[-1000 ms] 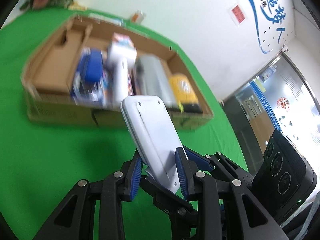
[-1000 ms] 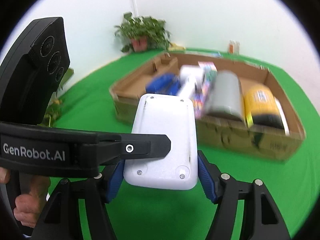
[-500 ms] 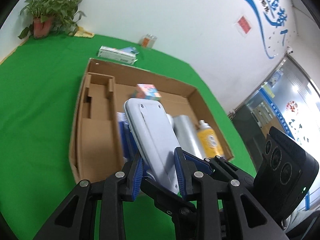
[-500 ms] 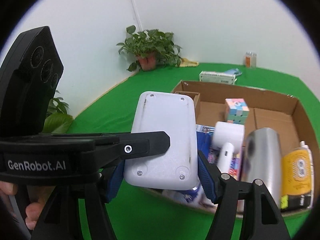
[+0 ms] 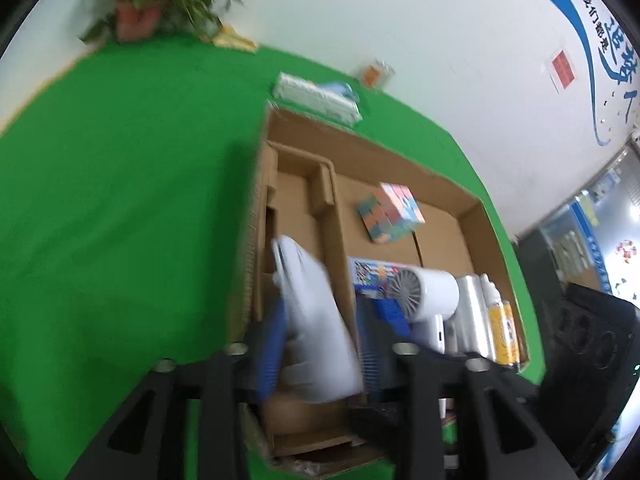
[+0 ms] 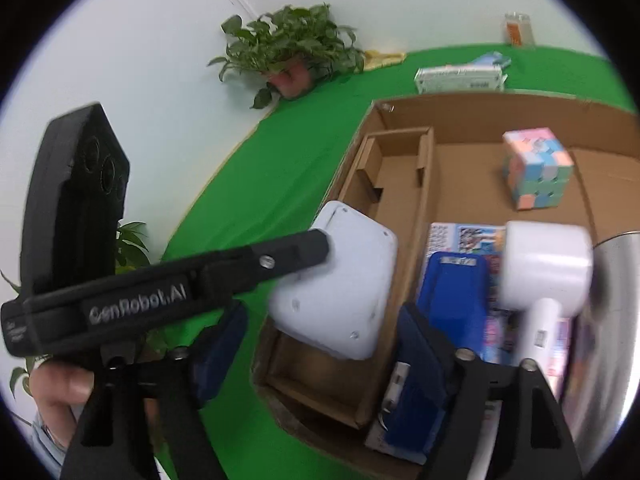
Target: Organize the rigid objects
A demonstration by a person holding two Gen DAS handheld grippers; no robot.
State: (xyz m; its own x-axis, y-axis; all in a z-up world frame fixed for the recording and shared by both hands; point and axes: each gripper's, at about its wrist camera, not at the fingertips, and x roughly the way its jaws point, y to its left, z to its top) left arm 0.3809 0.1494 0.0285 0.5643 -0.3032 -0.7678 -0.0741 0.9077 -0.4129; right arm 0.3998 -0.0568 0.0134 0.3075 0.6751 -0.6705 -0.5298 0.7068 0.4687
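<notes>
White device (image 6: pixel 340 292) sits loose, apparently untouched, between both grippers' opening jaws above the cardboard box (image 6: pixel 472 108).

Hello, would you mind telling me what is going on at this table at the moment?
A person with a gripper in each hand is sorting objects into a cardboard box on a green table. The white flat device hangs tilted over the box's left compartment, between the jaws of both the left gripper and right gripper, which are opening to let it go. A colourful cube, a white hair dryer and a blue case already lie inside.
</notes>
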